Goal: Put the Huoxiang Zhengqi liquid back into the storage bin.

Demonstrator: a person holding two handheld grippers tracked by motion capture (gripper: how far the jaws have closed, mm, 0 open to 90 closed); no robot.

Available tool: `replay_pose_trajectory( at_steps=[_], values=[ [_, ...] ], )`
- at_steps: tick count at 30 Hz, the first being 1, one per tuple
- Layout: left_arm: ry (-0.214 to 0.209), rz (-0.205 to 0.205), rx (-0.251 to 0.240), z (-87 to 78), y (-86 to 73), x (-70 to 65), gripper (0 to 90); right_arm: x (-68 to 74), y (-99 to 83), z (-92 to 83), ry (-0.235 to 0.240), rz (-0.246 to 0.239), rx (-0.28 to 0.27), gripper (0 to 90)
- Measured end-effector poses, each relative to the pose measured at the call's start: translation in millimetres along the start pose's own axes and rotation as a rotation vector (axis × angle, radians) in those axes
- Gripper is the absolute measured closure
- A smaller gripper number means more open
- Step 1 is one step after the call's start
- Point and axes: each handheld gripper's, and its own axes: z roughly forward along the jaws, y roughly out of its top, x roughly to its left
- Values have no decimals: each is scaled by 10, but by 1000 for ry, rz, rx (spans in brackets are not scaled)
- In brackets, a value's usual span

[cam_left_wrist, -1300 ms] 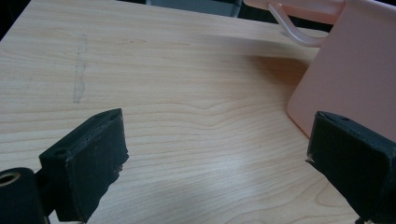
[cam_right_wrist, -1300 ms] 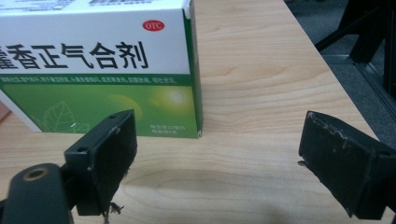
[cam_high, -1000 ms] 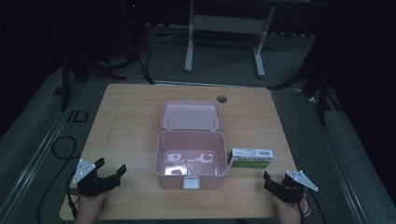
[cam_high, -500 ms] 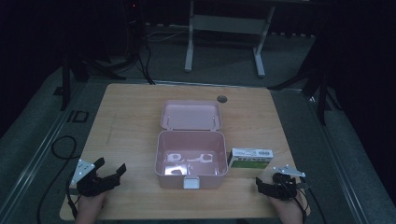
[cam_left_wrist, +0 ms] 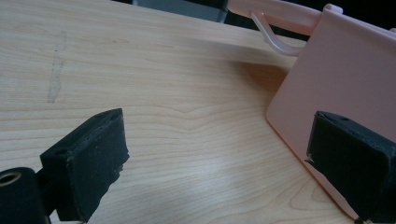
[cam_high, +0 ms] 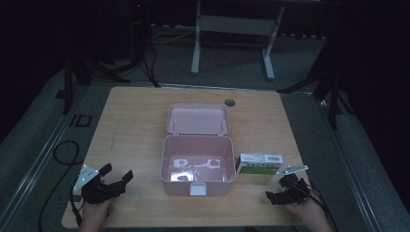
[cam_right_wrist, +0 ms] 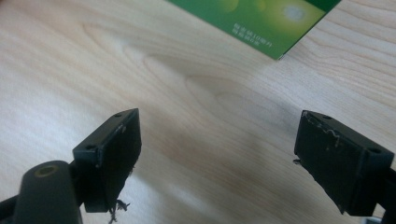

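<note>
Matte pink plastic box (cam_high: 197, 166), glossy green carton (cam_high: 259, 164) (rectangular), woodgrain tbl (cam_high: 135, 125).

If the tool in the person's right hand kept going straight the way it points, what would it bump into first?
Most likely the green and white carton. The right tool has its jaws open over bare table, and the carton's corner lies just ahead, though slightly to one side, so it might only graze it.

Dim, murky high view; bright, sharp gripper views, soft tabletop glare.
</note>
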Motion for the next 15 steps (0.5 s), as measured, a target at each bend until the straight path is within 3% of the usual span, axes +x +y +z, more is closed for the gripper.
replay_pose_trajectory(
  at_steps=[5, 12, 13, 15],
  values=[
    [3, 1, 2, -4, 1, 9, 52, 10, 47, 7, 15, -84, 66, 153],
    [1, 0, -1, -2, 5, 16, 53, 38, 121, -5, 56, -247, 143, 153],
    [1, 0, -1, -2, 5, 16, 53, 38, 121, -5, 56, -247, 143, 153],
    [-2, 1, 0, 0, 7, 18, 53, 52, 153, -21, 85, -332, 176, 152]
  ],
)
